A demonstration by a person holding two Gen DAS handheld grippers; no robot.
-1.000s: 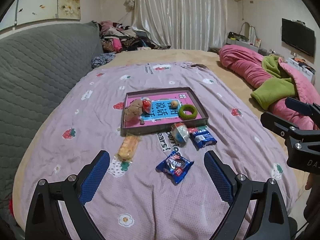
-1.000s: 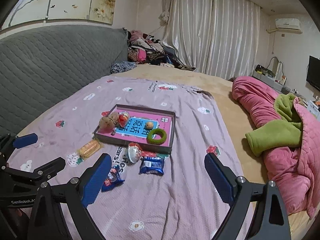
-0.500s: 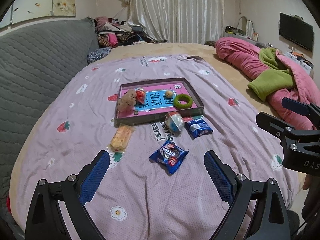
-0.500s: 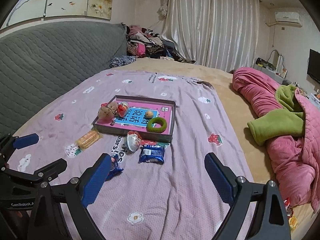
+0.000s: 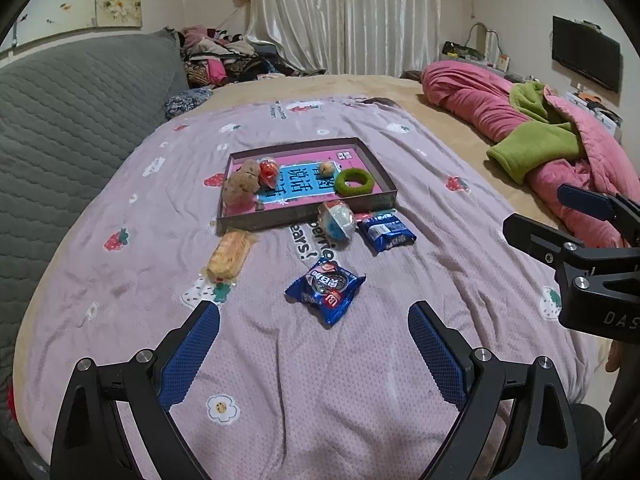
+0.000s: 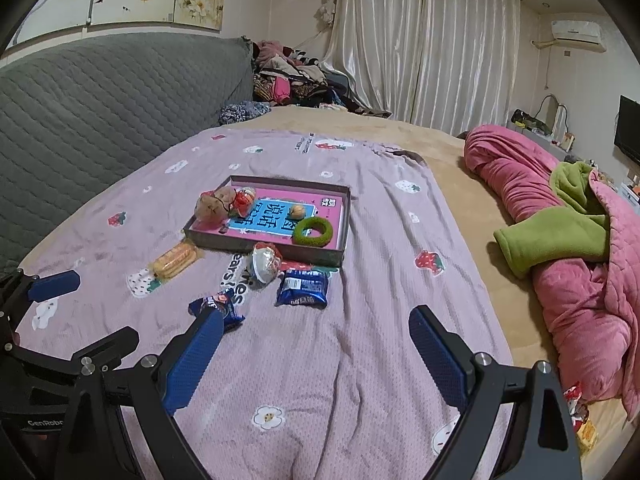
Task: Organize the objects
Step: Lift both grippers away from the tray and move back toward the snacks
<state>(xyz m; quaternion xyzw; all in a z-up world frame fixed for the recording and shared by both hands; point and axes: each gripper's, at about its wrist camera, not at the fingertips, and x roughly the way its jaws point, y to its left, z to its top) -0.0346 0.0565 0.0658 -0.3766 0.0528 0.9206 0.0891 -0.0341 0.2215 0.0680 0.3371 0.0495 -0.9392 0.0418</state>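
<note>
From the left wrist view, the left gripper [image 5: 314, 344] is being held released above the near edge of the bed [image 5: 120, 184], jaws spread wide and nothing between them. Directly ahead of it, a blue cookie packet [image 5: 325, 291] is lying flat on the lilac blanket [image 5: 360, 380], a little in from that near edge. Further in, toward the middle of the bed, a shallow box tray [image 5: 384, 176] is being used as the collecting place: a brown plush toy [image 5: 241, 181], a red capsule [image 5: 269, 171], a small round snack [image 5: 326, 167] and a green ring [image 5: 353, 182] are already lying inside it. Just outside the tray's near wall, a yellow wafer pack [image 5: 231, 255], a blue-and-white ball [image 5: 337, 224] and a second blue packet [image 5: 386, 233] are waiting on the blanket. The right gripper [image 5: 560, 224] is being seen at the right side, hovering.

From the right wrist view, the right gripper [image 6: 314, 348] is likewise being held released and empty over the near edge. Its left finger [image 6: 192, 356] is partly covering the blue cookie packet [image 6: 216, 307]; the second blue packet [image 6: 303, 287] is lying ahead, with the ball [image 6: 265, 265] touching the tray wall [image 6: 264, 246].

The step in hand is judged to be the approach to a loose item, four still being left out. For the next move, a descent over the nearest packet is called for, with the jaws lined across its short side before being closed, since the crinkly wrapper may slip.
</note>
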